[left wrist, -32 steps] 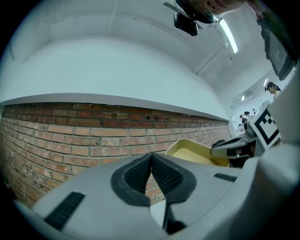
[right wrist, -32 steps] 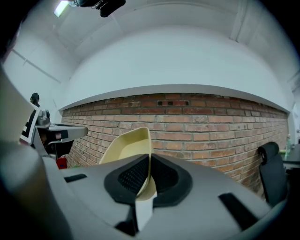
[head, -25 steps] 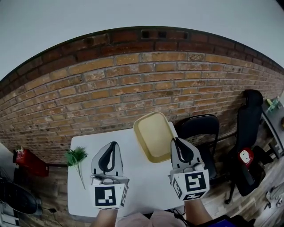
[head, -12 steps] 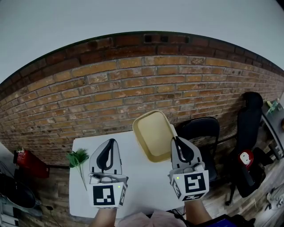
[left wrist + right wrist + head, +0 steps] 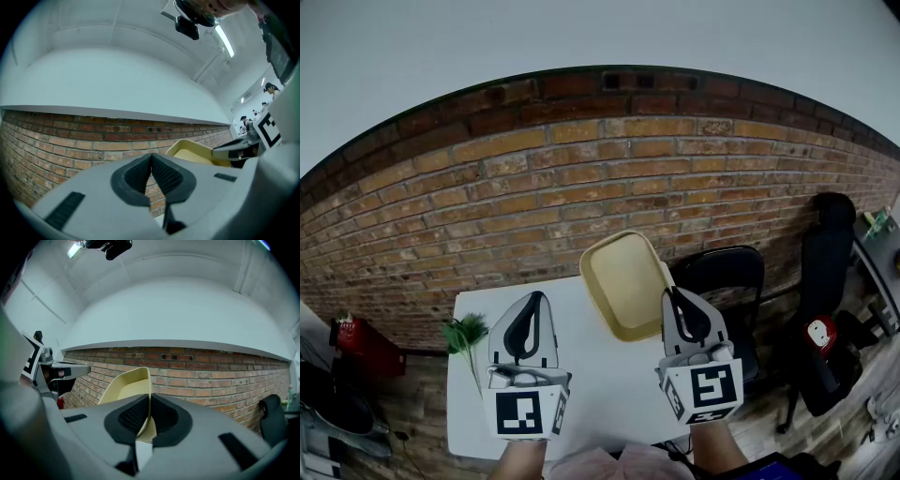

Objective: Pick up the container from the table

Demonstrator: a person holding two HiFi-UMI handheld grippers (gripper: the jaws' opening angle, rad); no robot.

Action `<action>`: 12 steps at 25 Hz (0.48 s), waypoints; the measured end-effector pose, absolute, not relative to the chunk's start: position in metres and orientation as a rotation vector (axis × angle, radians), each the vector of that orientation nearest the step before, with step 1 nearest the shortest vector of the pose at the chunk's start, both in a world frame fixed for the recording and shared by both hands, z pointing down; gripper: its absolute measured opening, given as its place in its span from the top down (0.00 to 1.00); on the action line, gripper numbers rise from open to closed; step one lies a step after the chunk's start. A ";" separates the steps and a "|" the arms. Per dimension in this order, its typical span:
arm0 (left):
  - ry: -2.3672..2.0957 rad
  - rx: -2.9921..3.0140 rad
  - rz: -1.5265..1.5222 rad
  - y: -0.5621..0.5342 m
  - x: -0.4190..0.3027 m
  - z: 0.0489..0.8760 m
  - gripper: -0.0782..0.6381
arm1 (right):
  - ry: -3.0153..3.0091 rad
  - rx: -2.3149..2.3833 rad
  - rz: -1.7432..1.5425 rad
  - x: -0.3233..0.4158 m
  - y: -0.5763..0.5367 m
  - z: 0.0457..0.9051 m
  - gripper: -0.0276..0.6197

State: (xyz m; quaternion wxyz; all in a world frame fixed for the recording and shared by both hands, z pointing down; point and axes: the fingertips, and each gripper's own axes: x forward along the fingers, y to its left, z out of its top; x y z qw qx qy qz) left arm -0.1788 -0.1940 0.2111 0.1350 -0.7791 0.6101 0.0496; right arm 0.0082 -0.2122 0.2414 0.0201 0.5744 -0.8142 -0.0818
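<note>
Pale yellow plastic tray container (image 5: 623, 281) was gripped and tipped up over the far right corner of the white counter (image 5: 591, 403).
The right gripper (image 5: 673, 302) had its jaws pinched narrow on the tray's near rim. The left gripper (image 5: 536, 305) hung alongside, jaws together on nothing. The lift looked all but done, and the next move called only for a steady hold. Compared with a second before, tray and grippers had barely shifted.
</note>
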 end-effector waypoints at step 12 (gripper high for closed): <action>1.760 -2.255 0.144 -0.193 -0.176 0.209 0.88 | -2.536 1.777 -0.265 0.008 -0.211 0.239 0.94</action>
